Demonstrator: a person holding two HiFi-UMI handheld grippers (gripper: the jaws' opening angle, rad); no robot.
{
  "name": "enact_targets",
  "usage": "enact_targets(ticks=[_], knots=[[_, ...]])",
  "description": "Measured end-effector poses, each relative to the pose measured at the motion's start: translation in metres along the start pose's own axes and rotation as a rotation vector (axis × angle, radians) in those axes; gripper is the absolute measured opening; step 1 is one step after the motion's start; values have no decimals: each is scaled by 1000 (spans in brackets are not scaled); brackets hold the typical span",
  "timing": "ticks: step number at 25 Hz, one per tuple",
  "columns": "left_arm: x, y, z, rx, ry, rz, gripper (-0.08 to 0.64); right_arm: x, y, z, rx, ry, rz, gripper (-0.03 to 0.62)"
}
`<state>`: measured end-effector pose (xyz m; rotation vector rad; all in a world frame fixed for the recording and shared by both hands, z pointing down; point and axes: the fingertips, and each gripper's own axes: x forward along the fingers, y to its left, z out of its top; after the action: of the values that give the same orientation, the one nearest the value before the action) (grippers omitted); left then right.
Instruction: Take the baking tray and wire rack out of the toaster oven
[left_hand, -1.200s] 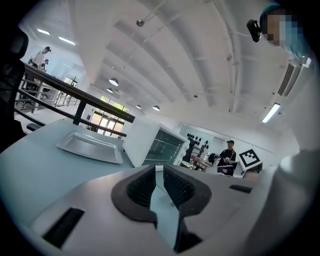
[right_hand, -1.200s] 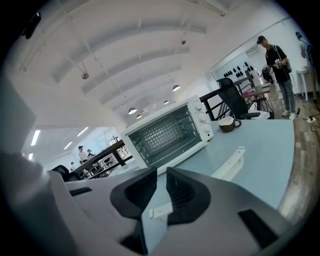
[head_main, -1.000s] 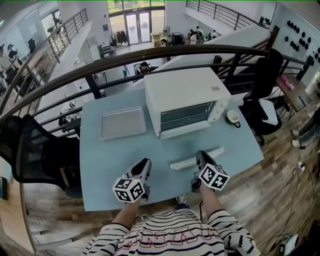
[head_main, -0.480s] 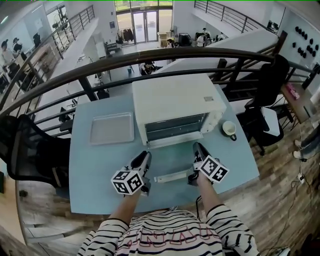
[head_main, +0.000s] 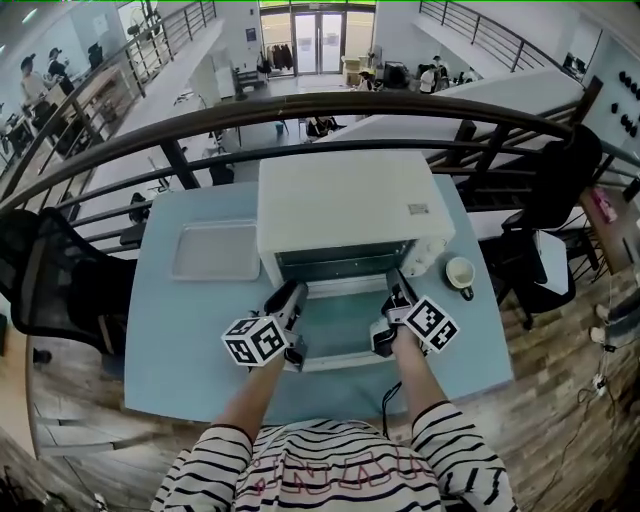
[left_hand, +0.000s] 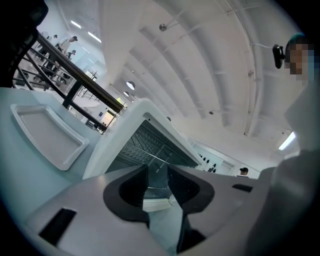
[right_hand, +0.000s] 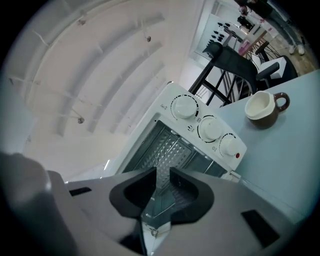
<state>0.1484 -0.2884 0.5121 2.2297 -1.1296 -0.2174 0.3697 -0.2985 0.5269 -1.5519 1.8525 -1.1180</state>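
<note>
Well, the toaster oven stood near the back of the blue bench with its glass door folded down flat towards me. I had the left hand-held gripper above the door's left edge and the right hand-held gripper above its right edge, both pointing into the oven's mouth from close in front of it. The left one's jaws had just been opening; they stood a narrow way apart with nothing pinched between them, only the door and the cavity showing through the gap. The right one's jaws were likewise slightly apart and empty. The baking tray lay flat on the bench just left of the oven, already out. Inside the oven, the left gripper view showed a wire grid that I took for the wire rack. A cup sat just right of the oven, beside its knobs
</note>
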Motion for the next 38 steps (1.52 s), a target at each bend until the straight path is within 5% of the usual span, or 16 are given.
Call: enact_targets(ticks=[8, 17, 25, 29, 38], knots=[[38, 16, 5, -123, -58, 60, 152, 31, -11, 10, 118, 14, 34, 118], [62, 34, 15, -349, -144, 99, 173, 72, -10, 22, 246, 11, 85, 129], [67, 46, 19, -413, -167, 102, 173, 101, -6, 22, 325, 19, 126, 127], [63, 47, 18, -448, -170, 90, 173, 104, -4, 23, 377, 19, 152, 54], [62, 41, 21, -491, -176, 54, 173, 89, -3, 19, 374, 38, 130, 35]])
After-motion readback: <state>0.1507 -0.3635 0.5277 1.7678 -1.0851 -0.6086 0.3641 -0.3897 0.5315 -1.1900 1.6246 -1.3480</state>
